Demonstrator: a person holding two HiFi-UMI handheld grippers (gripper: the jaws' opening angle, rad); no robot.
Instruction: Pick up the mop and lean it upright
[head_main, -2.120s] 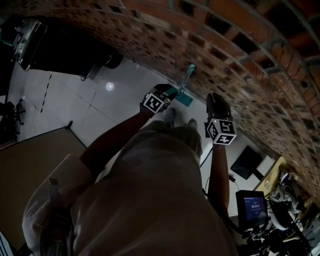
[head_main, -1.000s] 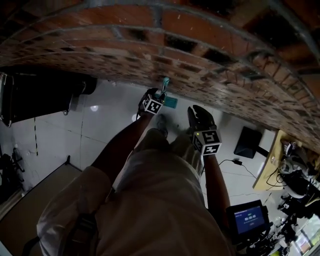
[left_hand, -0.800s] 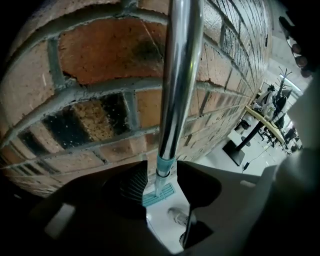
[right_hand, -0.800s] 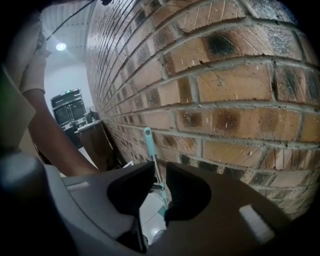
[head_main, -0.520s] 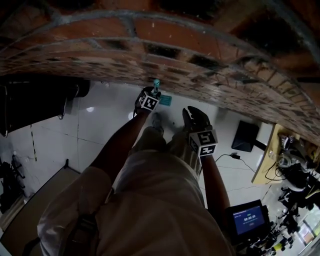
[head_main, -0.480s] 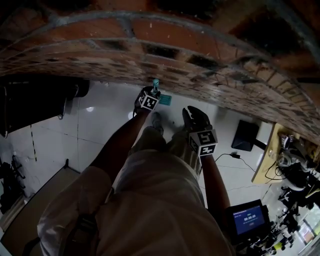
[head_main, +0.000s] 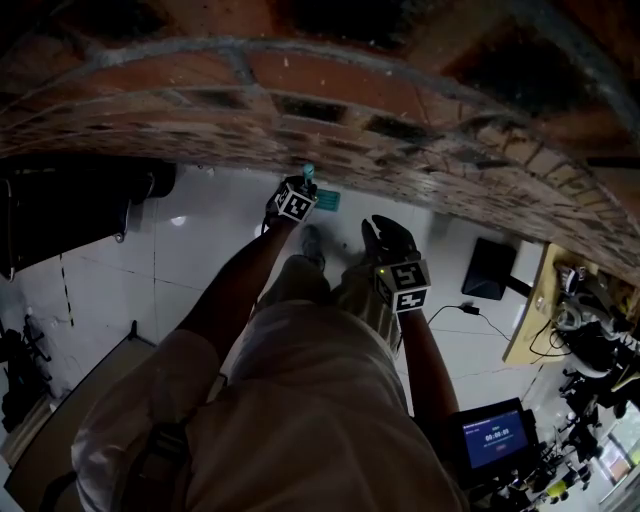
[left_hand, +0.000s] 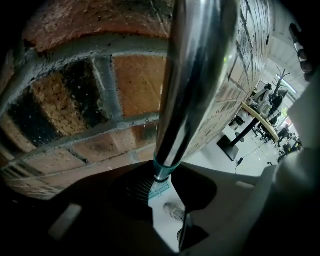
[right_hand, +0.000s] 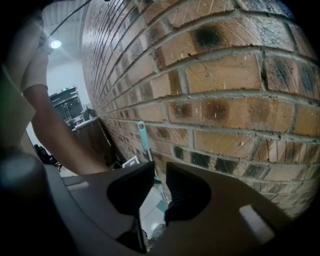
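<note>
The mop stands upright against the brick wall (head_main: 420, 110). Its teal handle tip (head_main: 309, 174) pokes up past my left gripper (head_main: 302, 189), and its teal head (head_main: 328, 201) lies on the floor below. In the left gripper view the shiny metal shaft (left_hand: 192, 75) runs down between the jaws, which have just been closing, and my left gripper (left_hand: 162, 182) is shut on it near the teal collar (left_hand: 162, 168). My right gripper (head_main: 386, 233) hangs apart to the right. Its jaws stand a narrow gap apart around nothing (right_hand: 159, 172). The mop handle (right_hand: 143, 136) shows beyond them.
White tiled floor (head_main: 200, 250) lies below, with the person's shoes (head_main: 312, 240) near the mop head. A dark cabinet (head_main: 70, 200) stands left. A black panel (head_main: 490, 268), a cable, a desk (head_main: 530, 320) and a lit screen (head_main: 490, 438) are at the right.
The left gripper has sunk a little along the mop handle near the wall and now grips it. The right gripper has hardly moved.
</note>
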